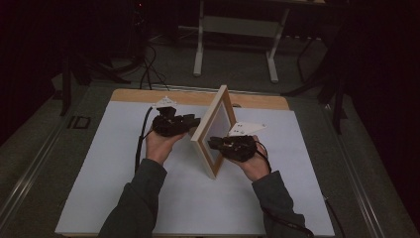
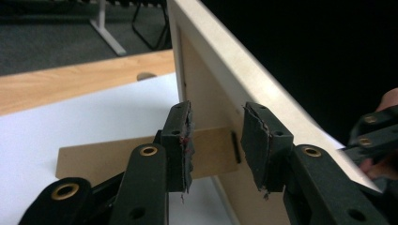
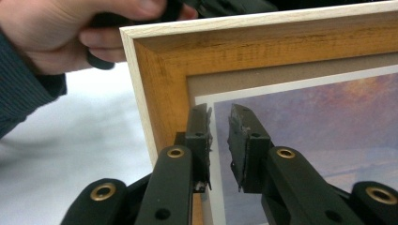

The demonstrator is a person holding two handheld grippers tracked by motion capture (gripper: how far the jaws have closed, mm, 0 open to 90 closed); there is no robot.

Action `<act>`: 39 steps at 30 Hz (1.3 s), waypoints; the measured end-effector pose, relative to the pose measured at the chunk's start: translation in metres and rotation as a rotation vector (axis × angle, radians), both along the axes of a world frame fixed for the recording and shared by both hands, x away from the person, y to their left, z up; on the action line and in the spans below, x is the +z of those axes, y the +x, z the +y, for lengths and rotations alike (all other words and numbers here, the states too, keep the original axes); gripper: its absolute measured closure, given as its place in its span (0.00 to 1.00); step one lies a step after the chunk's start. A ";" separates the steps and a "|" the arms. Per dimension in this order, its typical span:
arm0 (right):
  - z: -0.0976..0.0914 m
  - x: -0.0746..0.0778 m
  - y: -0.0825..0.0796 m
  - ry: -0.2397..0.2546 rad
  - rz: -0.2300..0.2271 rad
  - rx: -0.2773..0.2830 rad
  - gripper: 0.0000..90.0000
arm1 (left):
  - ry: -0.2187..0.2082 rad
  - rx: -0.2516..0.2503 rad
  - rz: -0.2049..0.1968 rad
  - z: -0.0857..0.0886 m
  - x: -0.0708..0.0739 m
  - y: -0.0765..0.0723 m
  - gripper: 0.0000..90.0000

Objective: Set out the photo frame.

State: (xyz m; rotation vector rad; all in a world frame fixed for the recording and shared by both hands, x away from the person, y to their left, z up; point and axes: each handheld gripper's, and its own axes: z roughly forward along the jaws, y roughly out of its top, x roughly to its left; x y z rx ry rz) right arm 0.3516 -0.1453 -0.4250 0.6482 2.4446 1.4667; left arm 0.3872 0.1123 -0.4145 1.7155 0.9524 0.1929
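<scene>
Picture frame stands on edge mid-counter, long axis running near-to-far, propped by its fold-out easel stand. Left tongs spread at its back; right tongs parted at the picture face, pinching nothing. Both equally near.

Dim lab: white-topped table, trailing floor cables.
</scene>
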 end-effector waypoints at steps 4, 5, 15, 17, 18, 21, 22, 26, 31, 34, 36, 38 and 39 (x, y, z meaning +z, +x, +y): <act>-0.002 0.000 0.001 -0.002 -0.001 -0.003 0.85 | -0.025 0.020 -0.017 0.005 0.009 -0.008 0.69; -0.003 0.000 0.001 -0.003 0.001 -0.004 0.85 | -0.028 0.023 -0.023 0.006 0.011 -0.010 0.68; -0.009 -0.001 0.002 -0.006 0.007 -0.020 0.81 | 0.015 0.038 -0.060 0.002 0.023 -0.029 0.57; -0.010 -0.001 0.002 -0.005 0.010 -0.024 0.80 | 0.011 0.025 -0.063 0.001 0.024 -0.034 0.55; -0.011 -0.002 0.003 -0.006 0.010 -0.025 0.80 | 0.016 0.022 -0.067 0.000 0.024 -0.036 0.54; -0.013 -0.002 0.003 -0.006 0.014 -0.030 0.80 | 0.025 0.016 -0.081 -0.003 0.025 -0.043 0.51; -0.013 -0.003 0.003 -0.005 0.014 -0.033 0.80 | 0.032 0.017 -0.086 -0.003 0.025 -0.045 0.50; -0.015 -0.004 0.003 -0.003 0.021 -0.035 0.79 | 0.066 0.026 -0.095 -0.007 0.024 -0.052 0.46; -0.014 -0.005 0.003 -0.005 0.021 -0.033 0.79 | 0.088 0.024 -0.094 -0.014 0.020 -0.058 0.43; -0.015 -0.005 0.003 -0.004 0.023 -0.034 0.79 | 0.123 0.033 -0.107 -0.020 0.016 -0.061 0.42; -0.015 -0.005 0.003 -0.002 0.024 -0.036 0.79 | 0.134 0.053 -0.130 -0.023 0.014 -0.064 0.42; -0.017 -0.005 0.003 0.003 0.026 -0.040 0.79 | 0.138 0.073 -0.139 -0.026 0.012 -0.067 0.42; -0.017 -0.005 0.003 0.002 0.025 -0.041 0.79 | 0.136 0.079 -0.139 -0.027 0.011 -0.067 0.43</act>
